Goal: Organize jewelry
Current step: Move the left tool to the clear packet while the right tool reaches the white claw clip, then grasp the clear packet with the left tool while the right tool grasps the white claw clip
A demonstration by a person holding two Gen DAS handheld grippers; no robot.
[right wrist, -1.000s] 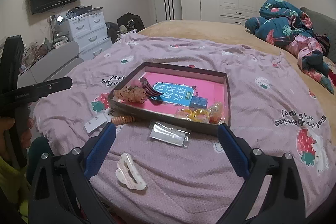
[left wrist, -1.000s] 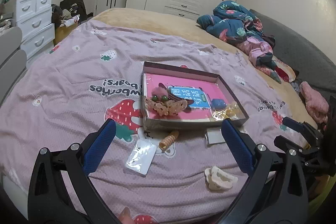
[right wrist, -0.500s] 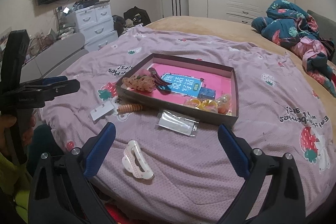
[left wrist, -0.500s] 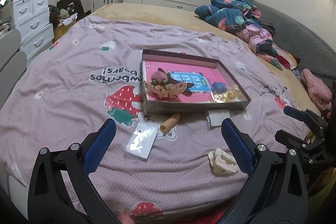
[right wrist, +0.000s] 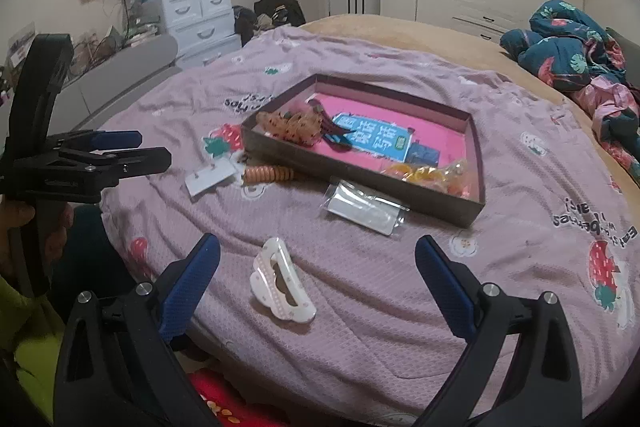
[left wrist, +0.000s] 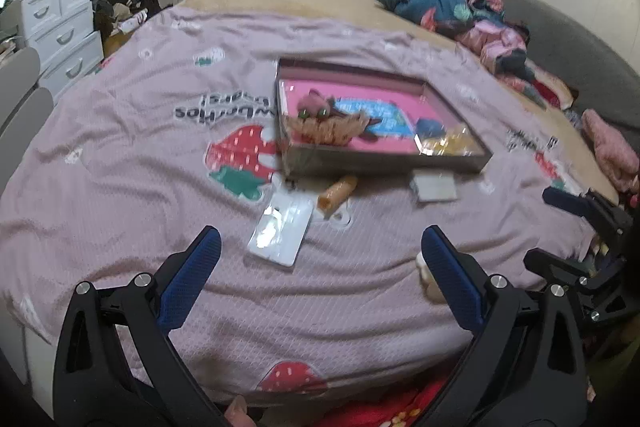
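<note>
Hovering above the near edge of the bed point(right wrist: 400, 347), the right tool point(right wrist: 316, 255) is held with its blue-padded fingers spread wide and nothing between them. The left tool point(left wrist: 320, 247) is likewise seen wide open and empty over the pink strawberry bedspread point(left wrist: 120, 155); in the right wrist view it is seen from the side at the left rim, gripped by a hand point(right wrist: 24, 227).

A shallow brown box point(right wrist: 478, 163) with a pink floor is set in the middle of the bed, its near wall facing the tools. Inside it, an orange frilly scrunchie point(right wrist: 290, 125) is piled at the left end, a blue card point(right wrist: 372, 139) lies in the middle, and yellow pieces in clear wrap point(right wrist: 432, 173) are tucked into the right near corner.

Outside the box, an orange spiral hair tie point(right wrist: 268, 174) is seen lying just beside the near wall, a white card point(right wrist: 210, 181) to its left, and a clear packet point(right wrist: 364, 207) resting against the wall further right. A white hair claw point(right wrist: 280, 283) is lying alone near the bed's edge, between the right tool's fingers in its own view, apart from both.

Open bedspread is left all round the claw, and between the loose pieces and the bed's edge.
</note>
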